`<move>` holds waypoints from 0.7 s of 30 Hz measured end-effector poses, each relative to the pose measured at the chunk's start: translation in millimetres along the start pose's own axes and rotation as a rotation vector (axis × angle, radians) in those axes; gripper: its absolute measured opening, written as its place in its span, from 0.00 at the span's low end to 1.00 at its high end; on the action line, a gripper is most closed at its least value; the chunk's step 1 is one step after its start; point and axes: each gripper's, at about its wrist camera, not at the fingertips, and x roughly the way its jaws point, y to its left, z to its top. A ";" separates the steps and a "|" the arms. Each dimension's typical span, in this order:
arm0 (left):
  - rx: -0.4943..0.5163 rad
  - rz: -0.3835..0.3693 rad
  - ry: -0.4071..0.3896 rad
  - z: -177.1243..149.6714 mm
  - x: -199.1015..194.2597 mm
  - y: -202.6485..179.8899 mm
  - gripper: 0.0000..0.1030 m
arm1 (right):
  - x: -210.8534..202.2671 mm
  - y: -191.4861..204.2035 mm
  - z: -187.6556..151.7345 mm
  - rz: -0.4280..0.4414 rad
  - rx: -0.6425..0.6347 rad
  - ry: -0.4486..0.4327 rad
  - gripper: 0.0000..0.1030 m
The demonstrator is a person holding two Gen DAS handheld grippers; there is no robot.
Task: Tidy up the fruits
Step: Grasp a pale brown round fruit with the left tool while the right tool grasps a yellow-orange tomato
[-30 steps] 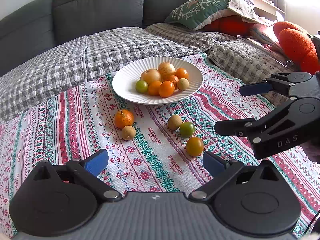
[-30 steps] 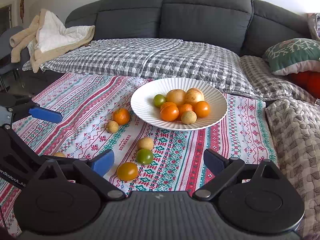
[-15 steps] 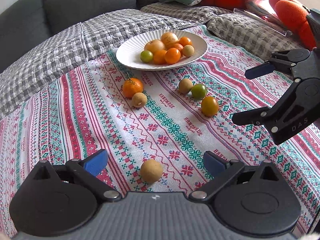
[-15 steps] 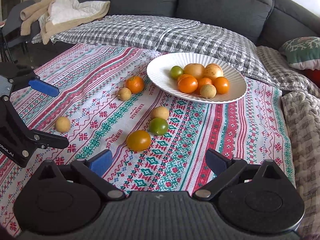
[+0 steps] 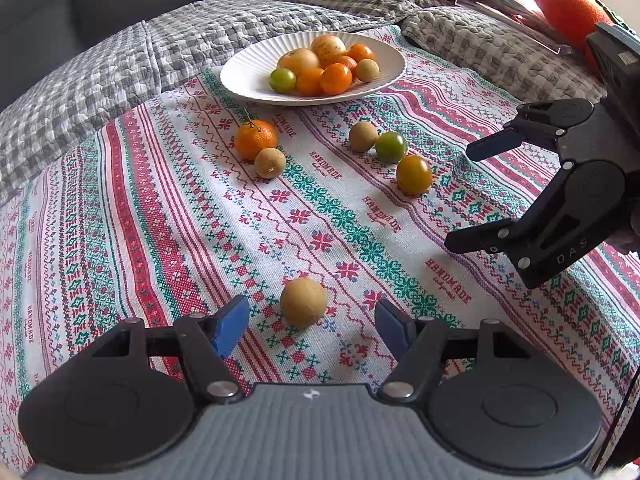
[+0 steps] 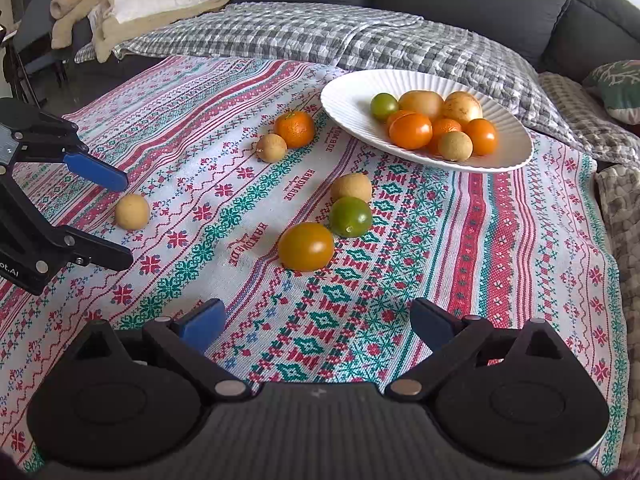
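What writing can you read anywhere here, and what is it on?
"HANDMADE": woven repeatedly into the tablecloth.
Small script under each "HANDMADE": too small to read.
"DAS": on the right claw.
"ot.AI", start cut off by the frame edge: on the left claw.

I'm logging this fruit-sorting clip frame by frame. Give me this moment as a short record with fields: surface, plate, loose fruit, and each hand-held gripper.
surface: patterned tablecloth
plate: white plate, holding seven fruits
loose fruit: six on the cloth: mandarin, green fruit, orange tomato, three small tan fruits
left hand-held gripper: open, nearest tan fruit lies between its fingers, ungripped
right hand-held gripper: open, empty, pointed toward the orange tomato
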 end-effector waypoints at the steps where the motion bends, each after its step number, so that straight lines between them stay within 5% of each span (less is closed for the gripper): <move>1: 0.005 -0.002 0.005 0.1 0.6 -1.3 0.53 | 0.6 0.4 0.4 0.002 -0.001 0.000 0.94; 4: 0.009 -0.004 0.016 0.6 2.7 -3.4 0.36 | 2.5 1.0 1.5 -0.002 -0.003 -0.007 0.90; 12: -0.022 0.006 0.005 4.7 3.6 -1.0 0.15 | 5.5 -0.1 5.4 -0.008 0.019 -0.026 0.81; 21: -0.018 0.010 0.009 4.1 7.1 -2.0 0.16 | 9.5 -4.1 9.4 -0.018 0.053 -0.045 0.70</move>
